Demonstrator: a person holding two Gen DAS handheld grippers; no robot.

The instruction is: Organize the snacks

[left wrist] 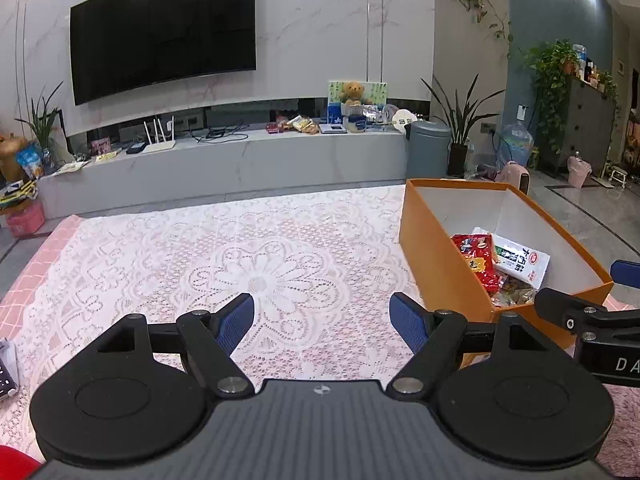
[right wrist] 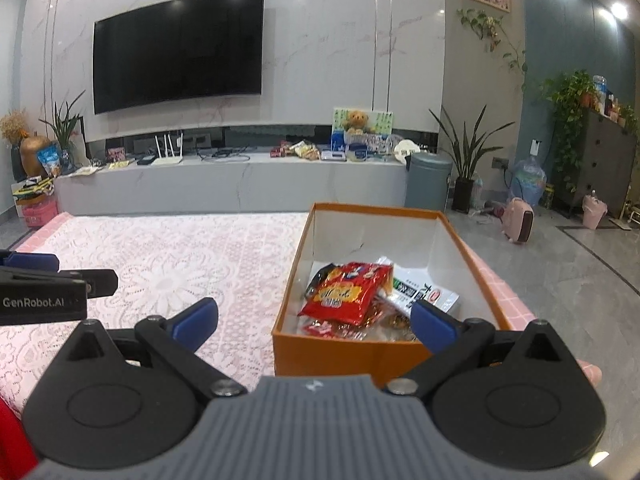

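Note:
An orange box (right wrist: pixel 352 354) with a white inside stands on the lace-covered table at the right; it also shows in the left wrist view (left wrist: pixel 424 236). Inside lie a red snack bag (right wrist: pixel 346 294), a white packet with dark print (right wrist: pixel 424 294) and several small wrapped snacks. The red bag (left wrist: pixel 478 262) and white packet (left wrist: pixel 520 260) also show in the left wrist view. My left gripper (left wrist: pixel 322 320) is open and empty over the tablecloth, left of the box. My right gripper (right wrist: pixel 316 320) is open and empty, at the box's near wall.
A pink lace tablecloth (left wrist: pixel 224 264) covers the table. A dark object (left wrist: pixel 6 368) lies at its left edge. Behind are a TV (left wrist: pixel 164 28), a low cabinet (left wrist: pixel 240 156) with clutter, a grey bin (left wrist: pixel 428 148) and plants. A pink rug (left wrist: pixel 624 432) lies at the right.

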